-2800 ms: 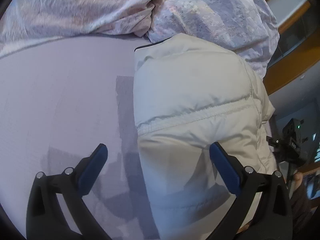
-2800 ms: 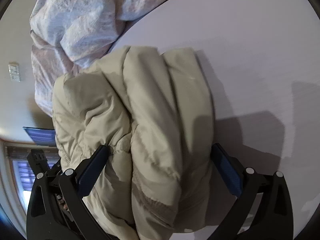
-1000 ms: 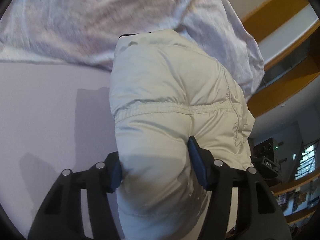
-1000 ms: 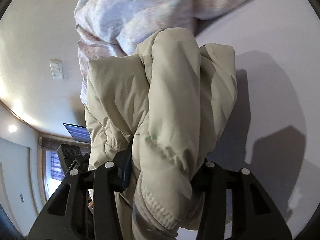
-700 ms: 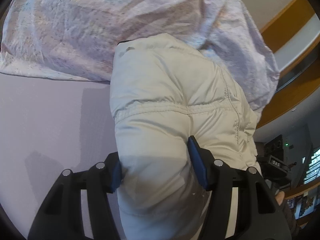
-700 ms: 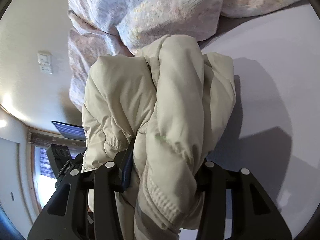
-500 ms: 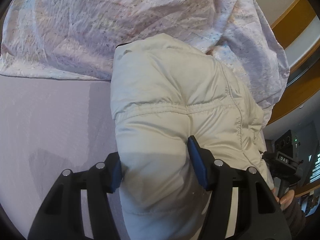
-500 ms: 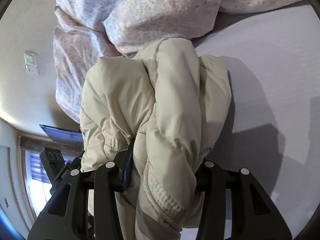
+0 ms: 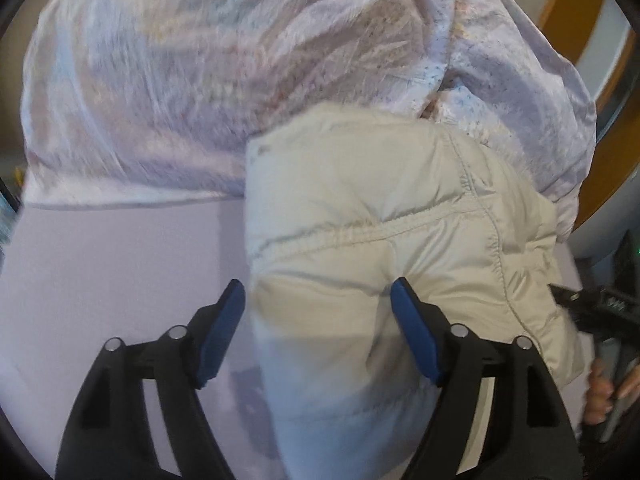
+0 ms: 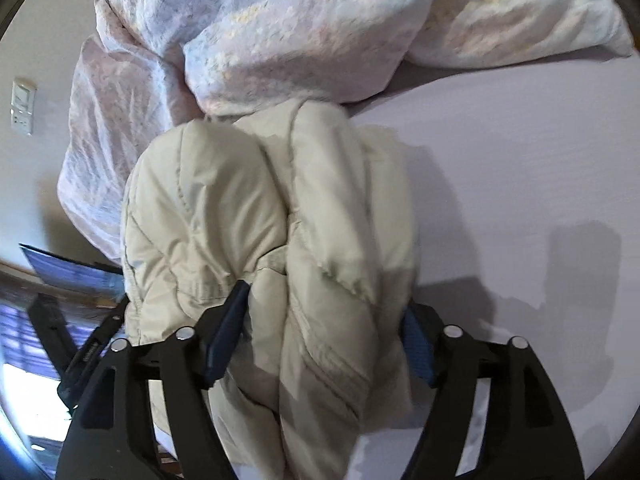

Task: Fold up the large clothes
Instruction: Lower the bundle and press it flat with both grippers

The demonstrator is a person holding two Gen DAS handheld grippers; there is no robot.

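A folded cream puffer jacket (image 9: pixel 360 216) lies on the lilac bed sheet (image 9: pixel 100 280), its far end against the rumpled duvet. My left gripper (image 9: pixel 318 308) straddles its near end with the jaws partly open; the left pad stands clear of the fabric, the right pad still touches it. In the right wrist view the same jacket (image 10: pixel 248 208) is bundled in thick folds. My right gripper (image 10: pixel 324 316) has widened a little, but both pads still press into the folds.
A crumpled pale floral duvet (image 9: pixel 240 80) fills the back of the bed and also shows in the right wrist view (image 10: pixel 280 32). Bare sheet (image 10: pixel 520 160) lies to the right of the jacket. The other gripper and a hand (image 9: pixel 600 380) show at far right.
Both grippers closed on the jacket, carried it toward the duvet and set it down. In the last half second the left jaws opened off it and the right jaws widened slightly.
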